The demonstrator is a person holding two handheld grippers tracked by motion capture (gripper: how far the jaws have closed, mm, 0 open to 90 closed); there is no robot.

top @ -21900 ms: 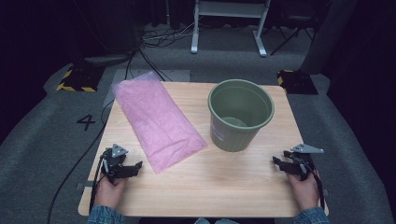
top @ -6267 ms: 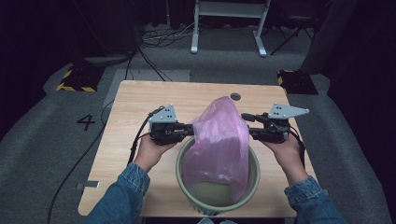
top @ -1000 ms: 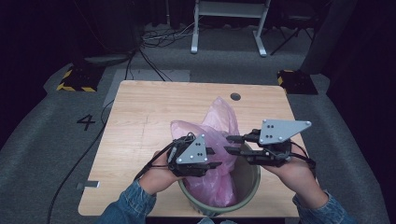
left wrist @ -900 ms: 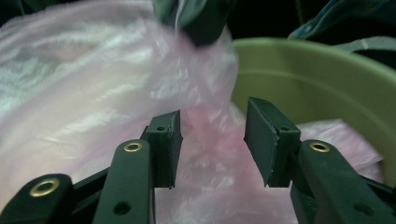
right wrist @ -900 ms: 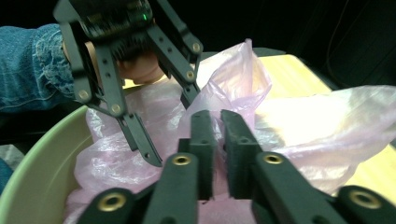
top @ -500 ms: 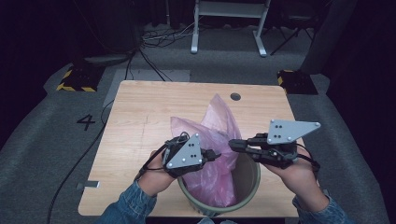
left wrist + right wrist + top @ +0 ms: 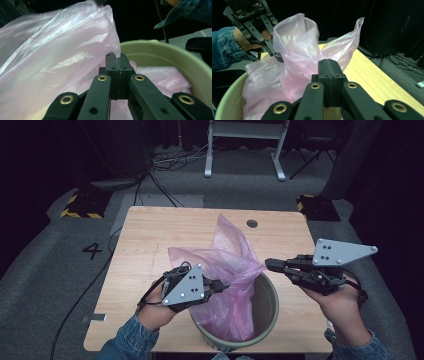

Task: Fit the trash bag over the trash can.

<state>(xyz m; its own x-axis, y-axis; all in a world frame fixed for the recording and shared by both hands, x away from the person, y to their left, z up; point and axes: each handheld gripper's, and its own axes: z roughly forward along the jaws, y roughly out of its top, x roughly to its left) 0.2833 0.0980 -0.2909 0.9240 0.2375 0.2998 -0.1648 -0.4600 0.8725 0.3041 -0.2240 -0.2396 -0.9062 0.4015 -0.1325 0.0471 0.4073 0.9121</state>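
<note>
A thin pink plastic bag (image 7: 230, 265) sits in a green bin (image 7: 272, 310) at the table's near edge, its top standing above the rim. My left gripper (image 7: 225, 285) is shut on the bag's left edge; in the left gripper view the film (image 7: 62, 62) runs down to the closed tips (image 7: 116, 56). My right gripper (image 7: 268, 264) has just been closing and is shut, with the bag's right corner drawn to its tips (image 7: 329, 62). The right gripper view shows the left gripper (image 7: 277, 55) on the bag (image 7: 297, 50) across the bin (image 7: 227, 100).
The wooden table (image 7: 165, 235) has a small black hole (image 7: 252, 223) near its far edge. Behind it on the grey floor are a white metal stand (image 7: 245, 145), cables, and two yellow-striped black blocks (image 7: 80, 205) (image 7: 315, 202).
Both grippers have risen a little and moved apart, the right one to the right. The bag's mouth is spread wider between them.
</note>
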